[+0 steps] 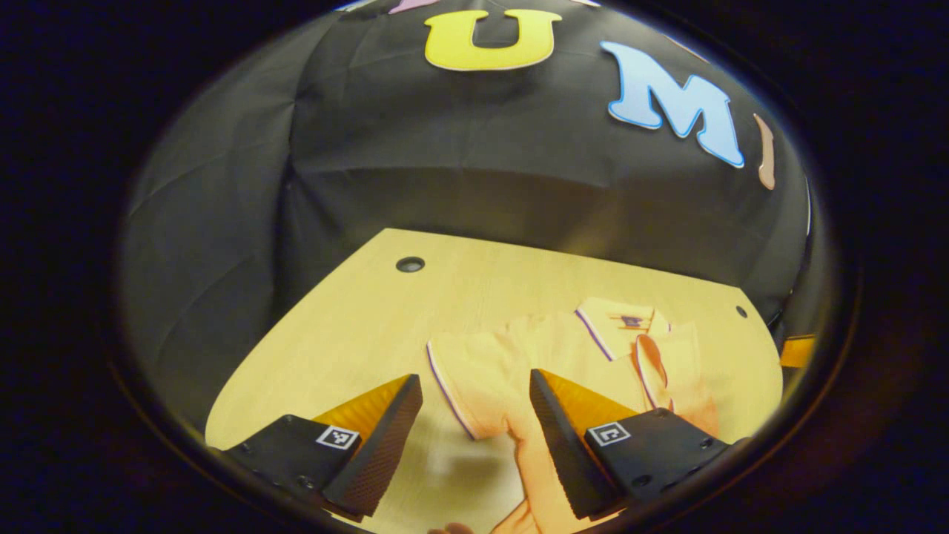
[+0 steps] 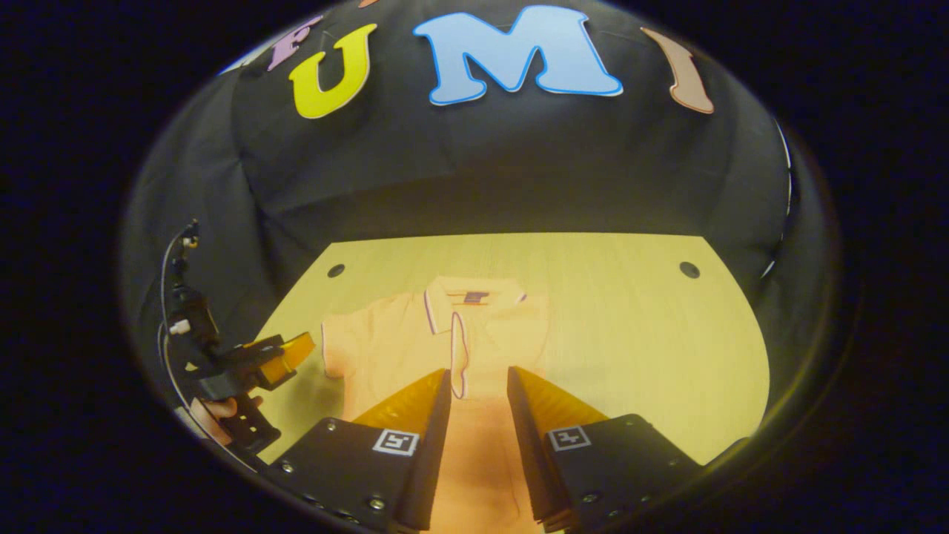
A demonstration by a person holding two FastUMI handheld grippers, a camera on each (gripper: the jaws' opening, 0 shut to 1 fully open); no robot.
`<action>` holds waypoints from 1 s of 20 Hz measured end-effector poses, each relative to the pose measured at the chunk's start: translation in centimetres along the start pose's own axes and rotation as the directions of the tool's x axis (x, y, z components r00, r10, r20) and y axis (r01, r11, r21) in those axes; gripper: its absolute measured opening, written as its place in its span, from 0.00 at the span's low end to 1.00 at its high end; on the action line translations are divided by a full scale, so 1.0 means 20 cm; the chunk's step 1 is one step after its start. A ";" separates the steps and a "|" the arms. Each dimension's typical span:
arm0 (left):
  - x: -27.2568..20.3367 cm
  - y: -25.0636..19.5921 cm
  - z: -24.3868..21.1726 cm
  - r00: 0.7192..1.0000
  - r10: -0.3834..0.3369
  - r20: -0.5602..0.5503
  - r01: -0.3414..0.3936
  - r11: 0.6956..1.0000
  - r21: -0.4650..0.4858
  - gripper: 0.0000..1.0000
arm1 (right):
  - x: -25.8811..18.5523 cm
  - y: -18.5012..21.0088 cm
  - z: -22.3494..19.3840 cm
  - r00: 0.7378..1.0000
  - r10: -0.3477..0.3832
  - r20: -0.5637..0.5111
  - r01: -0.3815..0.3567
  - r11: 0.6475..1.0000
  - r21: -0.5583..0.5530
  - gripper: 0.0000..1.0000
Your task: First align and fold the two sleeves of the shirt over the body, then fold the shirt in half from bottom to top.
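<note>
The shirt (image 2: 445,348) lies flat on the wooden table (image 2: 630,334), collar (image 2: 474,297) towards the booth's back wall and hem towards the person, so its long axis runs straight away from both grippers. One sleeve appears already laid across the chest, its trimmed edge running down the middle; the other sleeve (image 1: 463,371) spreads flat to the side with its striped cuff outermost. The left gripper (image 1: 474,415) hovers above the table, jaws wide apart and holding nothing, and that spread sleeve lies just ahead of it, between the fingers, so I judge the left hand the nearer one for this fold. The right gripper (image 2: 478,415) hangs over the shirt's lower body, jaws parted with cloth seen in the gap, gripping nothing. There are no containers on the table
</note>
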State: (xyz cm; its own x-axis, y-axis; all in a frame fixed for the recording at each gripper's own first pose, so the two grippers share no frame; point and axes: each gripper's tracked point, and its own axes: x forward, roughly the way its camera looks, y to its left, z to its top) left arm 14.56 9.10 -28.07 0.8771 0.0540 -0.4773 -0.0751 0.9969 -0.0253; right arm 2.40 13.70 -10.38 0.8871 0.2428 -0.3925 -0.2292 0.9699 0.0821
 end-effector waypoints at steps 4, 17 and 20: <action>0.15 0.02 -0.14 0.998 0.018 -0.062 -0.018 1.000 0.011 0.95 | -0.07 -0.11 -0.04 0.998 -0.057 -0.003 0.057 0.997 0.046 0.49; 0.33 0.02 -0.30 0.988 0.095 -0.119 -0.093 0.995 0.028 0.96 | -0.16 -0.29 -0.14 0.986 -0.157 -0.056 0.163 0.980 0.111 0.49; 0.34 0.01 -0.29 0.988 0.108 -0.110 -0.106 0.994 0.029 0.70 | -0.17 -0.30 -0.14 0.986 -0.158 -0.061 0.164 0.980 0.112 0.49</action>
State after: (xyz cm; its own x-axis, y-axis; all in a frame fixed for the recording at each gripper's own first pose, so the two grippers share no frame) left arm 17.69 9.39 -36.45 0.8064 0.1551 -0.5707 -0.1535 0.9868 0.0513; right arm -0.27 7.04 -12.11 0.8861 0.0847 -0.4556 -0.0339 0.9924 0.1186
